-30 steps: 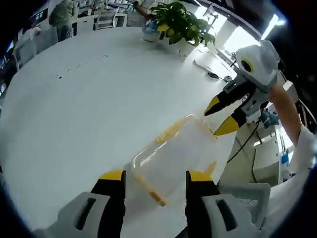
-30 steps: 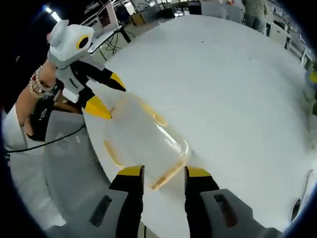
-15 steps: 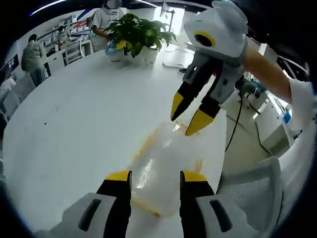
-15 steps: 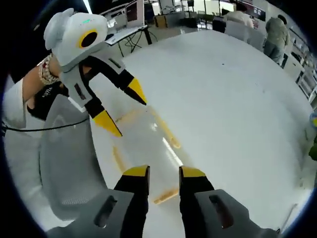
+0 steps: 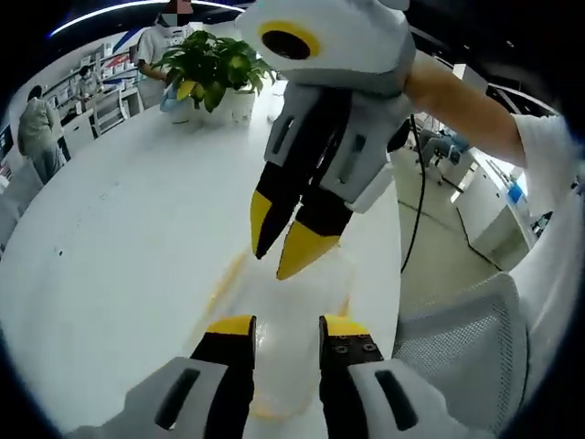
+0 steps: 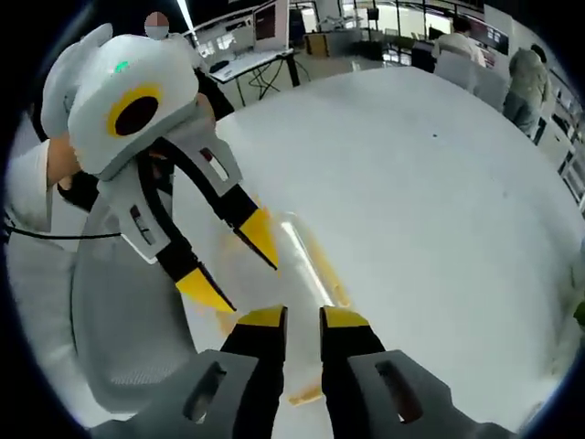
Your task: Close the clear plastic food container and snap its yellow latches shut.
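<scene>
The clear plastic container (image 5: 291, 297) lies near the edge of the white table (image 5: 119, 210), with a yellow latch (image 6: 324, 273) along its side. My left gripper (image 5: 288, 327) hovers over its near end, jaws partly open and straddling it, and appears across the container as the left gripper (image 6: 235, 266). My right gripper (image 6: 303, 318) is over the opposite end, jaws drawn nearly together with nothing between them. It reaches in from above as the right gripper (image 5: 281, 242), its tips just over the lid. I cannot tell whether either touches the container.
A potted plant (image 5: 210, 69) stands at the table's far side. A grey mesh chair (image 5: 457, 352), seen again as the chair (image 6: 119, 302), sits right by the table edge beside the container. People and desks are in the background. A cable hangs off the table edge.
Both grippers have moved in over the container from opposite ends, and both pairs of jaws have narrowed. The container has stayed in place.
</scene>
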Tool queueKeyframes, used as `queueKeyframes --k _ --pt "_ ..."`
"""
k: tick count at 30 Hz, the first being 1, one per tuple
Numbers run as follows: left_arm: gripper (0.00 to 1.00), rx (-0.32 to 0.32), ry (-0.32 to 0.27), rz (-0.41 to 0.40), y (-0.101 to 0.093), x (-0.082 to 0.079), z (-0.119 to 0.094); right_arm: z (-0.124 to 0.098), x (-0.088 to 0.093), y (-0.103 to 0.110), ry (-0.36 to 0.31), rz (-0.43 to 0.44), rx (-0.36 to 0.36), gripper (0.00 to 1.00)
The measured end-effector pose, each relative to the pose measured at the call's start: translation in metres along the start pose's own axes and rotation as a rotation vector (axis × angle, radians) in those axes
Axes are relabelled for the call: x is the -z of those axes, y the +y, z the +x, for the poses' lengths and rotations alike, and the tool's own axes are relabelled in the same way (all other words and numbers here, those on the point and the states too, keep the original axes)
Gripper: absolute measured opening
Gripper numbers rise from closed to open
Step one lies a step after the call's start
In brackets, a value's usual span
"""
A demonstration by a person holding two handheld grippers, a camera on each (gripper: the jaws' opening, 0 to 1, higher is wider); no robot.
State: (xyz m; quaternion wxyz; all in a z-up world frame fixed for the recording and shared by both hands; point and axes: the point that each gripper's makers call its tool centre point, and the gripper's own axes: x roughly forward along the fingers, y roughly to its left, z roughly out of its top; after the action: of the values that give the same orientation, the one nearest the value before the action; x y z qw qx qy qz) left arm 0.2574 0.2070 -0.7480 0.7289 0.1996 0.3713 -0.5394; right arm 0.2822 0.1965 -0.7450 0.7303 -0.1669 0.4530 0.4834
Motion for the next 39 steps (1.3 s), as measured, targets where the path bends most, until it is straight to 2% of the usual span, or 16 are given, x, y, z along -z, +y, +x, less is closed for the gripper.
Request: queueKeyframes --k 23,28,33,36,39 --pt "0.14 0.022 -0.024 0.049 -0.009 -0.002 0.014 0.018 -0.004 0.001 0.012 -0.049 -0.035 0.07" --pt "0.14 0.021 -0.023 0.074 -0.011 -0.002 0.015 0.020 -0.005 -0.002 0.012 -0.051 -0.030 0.11" --pt "0.19 0.023 -0.023 0.088 -0.014 -0.001 0.015 0.022 -0.007 -0.007 0.005 -0.056 -0.020 0.18" --pt "0.24 0.043 -0.006 0.099 -0.019 0.004 0.016 0.022 -0.008 -0.008 0.006 -0.056 -0.019 0.18" --pt "0.26 0.032 -0.007 0.123 -0.019 0.006 0.016 0.023 -0.011 -0.011 -0.004 -0.057 -0.014 0.21"
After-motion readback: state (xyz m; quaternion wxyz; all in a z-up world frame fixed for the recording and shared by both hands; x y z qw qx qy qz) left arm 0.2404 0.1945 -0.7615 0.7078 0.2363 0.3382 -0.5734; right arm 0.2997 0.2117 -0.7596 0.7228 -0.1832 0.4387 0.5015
